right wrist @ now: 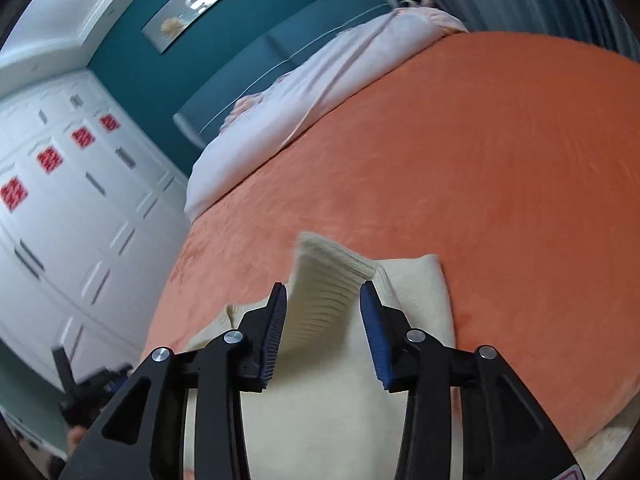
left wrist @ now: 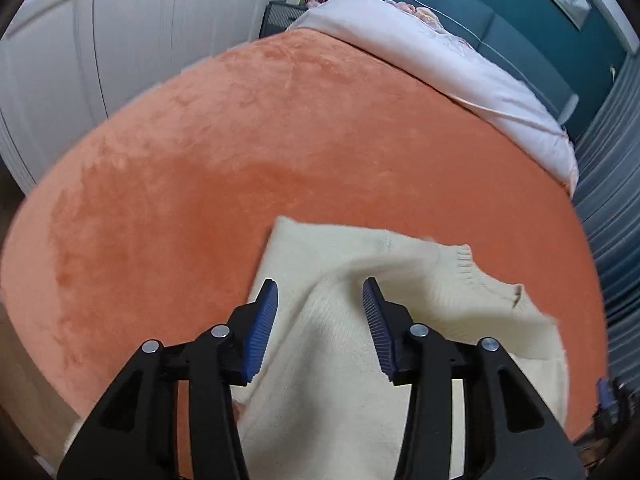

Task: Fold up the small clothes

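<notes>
Cream knit garment lies on the orange bedspread, near the foot edge of the bed, well apart from the pale duvet bunched at the headboard end.

Left hand-held gripper: released, blue pads spread wide, nothing between them but knit lying below. It hangs over a raised crease in the cloth. A ribbed hem or cuff shows just past its tip, toward the right side of the bed.

Right hand-held gripper: jaws also spread. A ribbed flap of the same garment stands up between the pads, curling forward. Whether the left pad touches it cannot be told; the jaws are not clamped on it, so it reads as released or about to close.

Progress, judged: partway. In the right wrist view one panel of the garment lies flat with a straight far edge, which suggests at least one fold is laid. The upright ribbed flap and the ridge under the left gripper are not yet flattened. Left to do, likely: lay the flap down, smooth the ridge, make a final fold to a compact shape.

Other hand-held gripper visible at the left margin of the right wrist view, blurred.
</notes>
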`<state>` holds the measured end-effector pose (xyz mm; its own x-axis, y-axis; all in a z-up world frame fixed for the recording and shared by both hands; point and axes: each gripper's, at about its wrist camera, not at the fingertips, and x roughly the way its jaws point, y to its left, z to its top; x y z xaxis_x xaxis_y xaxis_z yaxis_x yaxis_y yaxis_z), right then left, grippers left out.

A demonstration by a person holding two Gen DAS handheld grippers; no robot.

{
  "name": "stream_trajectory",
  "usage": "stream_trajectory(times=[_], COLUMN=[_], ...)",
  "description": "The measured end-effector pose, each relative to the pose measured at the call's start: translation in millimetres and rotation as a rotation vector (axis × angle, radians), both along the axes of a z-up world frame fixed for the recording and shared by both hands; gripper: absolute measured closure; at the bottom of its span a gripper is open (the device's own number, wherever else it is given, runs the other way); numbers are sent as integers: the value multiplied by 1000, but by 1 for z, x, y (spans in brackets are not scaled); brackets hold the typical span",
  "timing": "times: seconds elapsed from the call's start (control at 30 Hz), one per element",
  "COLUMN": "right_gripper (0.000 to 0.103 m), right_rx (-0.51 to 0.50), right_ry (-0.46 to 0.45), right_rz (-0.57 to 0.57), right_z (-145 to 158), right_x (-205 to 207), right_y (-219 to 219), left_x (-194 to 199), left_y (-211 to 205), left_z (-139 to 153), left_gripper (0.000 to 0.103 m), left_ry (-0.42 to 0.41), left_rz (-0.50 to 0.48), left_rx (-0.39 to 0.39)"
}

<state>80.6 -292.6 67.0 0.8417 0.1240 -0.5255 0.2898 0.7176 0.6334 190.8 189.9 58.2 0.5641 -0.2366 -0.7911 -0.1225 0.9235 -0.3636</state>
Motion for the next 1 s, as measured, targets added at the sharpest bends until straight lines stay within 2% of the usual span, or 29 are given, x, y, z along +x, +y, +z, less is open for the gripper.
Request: stream_trajectory(times=[0.03, 0.07, 0.1, 0.17, 0.23, 0.3, 0.33, 0.37, 0.4, 0.43, 0.5, 0.53, 0.6, 0.63, 0.67, 0.73, 0.77, 0.83, 0.9, 0.97, 1.0], right_gripper=[56, 48, 47, 46, 45, 45, 45, 43, 40, 35, 32, 32, 32, 32, 50, 92, 92, 93, 93, 93, 93], right_rx=[51, 70, 51, -68, -140, -150, -153, -158, -171, -194, -248, -260, -258, -249, -245, -263, -279, -274, -267, -263, -257], right_ry=[-18, -30, -26, 27, 82, 121, 127, 125, 124, 128, 149, 169, 231, 260, 290, 310, 281, 148, 38, -23, -27], right_rz=[-21, -29, -26, -2, 12, 28, 26, 22, 12, -3, -18, -10, 18, 43, 72, 141, 152, 161, 137, 99, 84], right_z=[-5, -9, -13, -21, -30, -38, -41, -41, -39, -38, -39, -42, -55, -62, -68, -71, -63, -30, 4, 24, 26], right_x=[-7, -16, -25, -36, -38, -31, -39, -37, -28, -22, -6, 4, 26, 34, 40, 49, 48, 39, 30, 27, 29], right_y=[0, 1, 3, 17, 22, 19, 11, 7, 5, 1, -2, -4, -6, -4, 0, 10, 14, 18, 15, 7, 1], left_x=[-8, -15, -21, -25, -21, -13, -6, 1, 10, 14, 26, 31, 34, 36, 37, 35, 33, 31, 36, 47, 54], left_y=[11, 18, 25, 29, 24, 14, 8, 0, -6, -10, -13, -14, -15, -17, -19, -15, -14, -17, -18, -19, -19], left_z=[-5, -7, -11, -14, -18, -19, -21, -23, -28, -34, -49, -56, -59, -57, -55, -40, -26, 5, 25, 24, 14], left_gripper=[52, 42, 39, 38, 38, 36, 31, 22, 18, 18, 18, 22, 41, 71, 93, 93, 93, 93, 93, 93, 93], left_ry=[3, 5, 8, 20, 32, 39, 43, 54, 70, 84, 126, 152, 149, 146, 150, 111, 70, -12, -60, -57, -30], left_rz=[26, 51, 67, 72, 52, 10, -15, -37, -58, -68, -71, -59, -43, -61, -84, -77, -91, -117, -116, -96, -86], left_rx=[-80, -117, -137, -170, -197, -197, -184, -164, -143, -125, -126, -136, -129, -118, -123, -147, -166, -169, -154, -111, -81])
